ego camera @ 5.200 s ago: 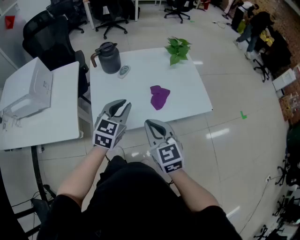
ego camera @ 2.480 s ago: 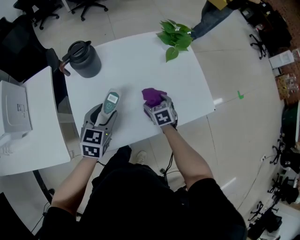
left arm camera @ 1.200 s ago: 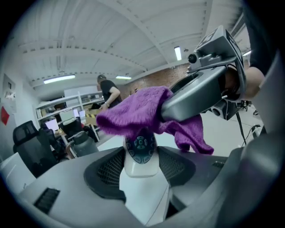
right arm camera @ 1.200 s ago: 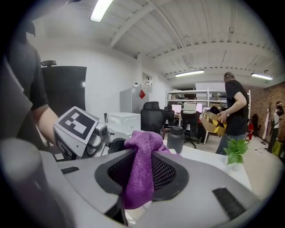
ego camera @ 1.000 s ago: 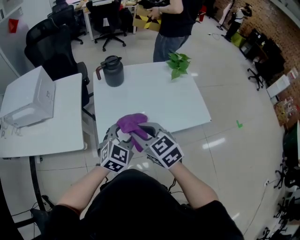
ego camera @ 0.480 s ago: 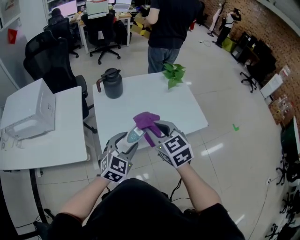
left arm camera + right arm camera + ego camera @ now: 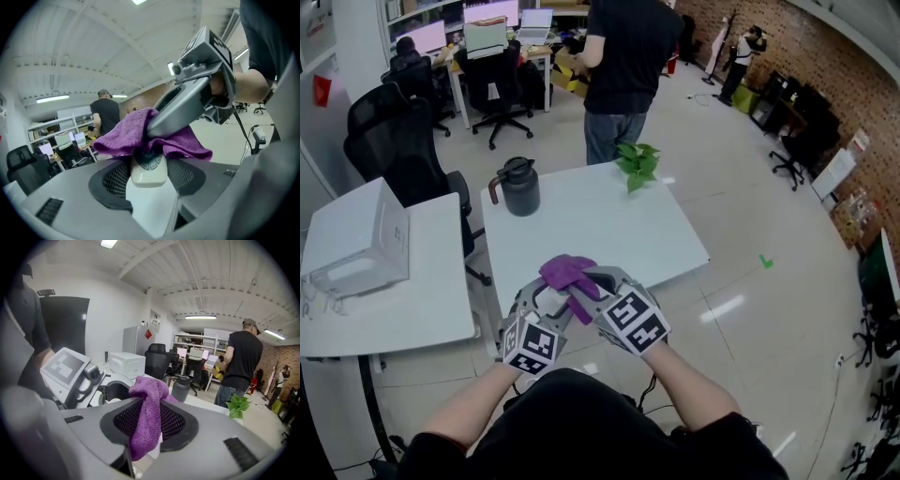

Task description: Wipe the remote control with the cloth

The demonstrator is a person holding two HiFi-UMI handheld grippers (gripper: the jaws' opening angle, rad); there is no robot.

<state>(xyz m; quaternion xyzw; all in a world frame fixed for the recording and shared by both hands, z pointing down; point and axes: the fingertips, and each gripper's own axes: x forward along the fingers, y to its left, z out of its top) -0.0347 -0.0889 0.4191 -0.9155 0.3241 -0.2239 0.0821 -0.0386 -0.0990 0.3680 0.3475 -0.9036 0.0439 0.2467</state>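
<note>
Left tongs (image 7: 148, 174) clamping remote control (image 7: 149, 168), jaws wide, lower ctr of head view; right tongs (image 7: 146, 423) pinching purple cloth (image 7: 149, 414) narrow, draping it over remote. Risk: hard rubbing levering remote out, dropping.

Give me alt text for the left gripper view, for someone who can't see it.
The left gripper clamps a white remote control, whose far end is covered by a purple cloth held by the right gripper. A person in black stands in the office behind.
</note>
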